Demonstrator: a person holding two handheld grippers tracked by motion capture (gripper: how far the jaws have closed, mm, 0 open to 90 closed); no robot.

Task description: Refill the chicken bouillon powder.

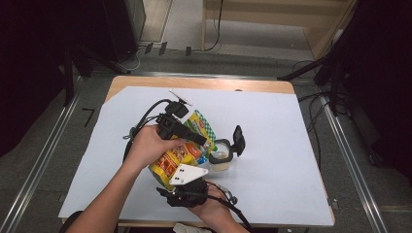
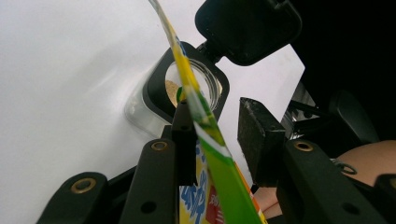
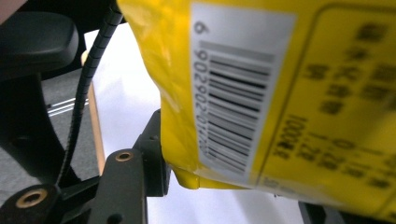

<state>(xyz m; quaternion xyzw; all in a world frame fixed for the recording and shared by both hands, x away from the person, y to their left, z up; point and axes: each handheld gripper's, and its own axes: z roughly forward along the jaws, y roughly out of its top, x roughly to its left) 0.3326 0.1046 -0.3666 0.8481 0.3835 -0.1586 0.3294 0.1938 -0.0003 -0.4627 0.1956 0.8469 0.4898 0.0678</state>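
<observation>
Yellow foil pouch (image 1: 180, 154) hung tilted over the open jar (image 1: 221, 156) on the desk (image 1: 272, 126), soft and slippery; your right gripper (image 1: 187, 182) pinched its bottom, left gripper (image 1: 197, 137) straddled its top edge, fingers (image 2: 261, 135) partly open.

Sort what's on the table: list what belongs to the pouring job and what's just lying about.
In use:
- yellow snack bag, held at its bottom end by the right gripper
- left gripper, around the bag's top end
- clear jar with its black flip lid open

Lying about:
- small white strip at the table's far side
</observation>
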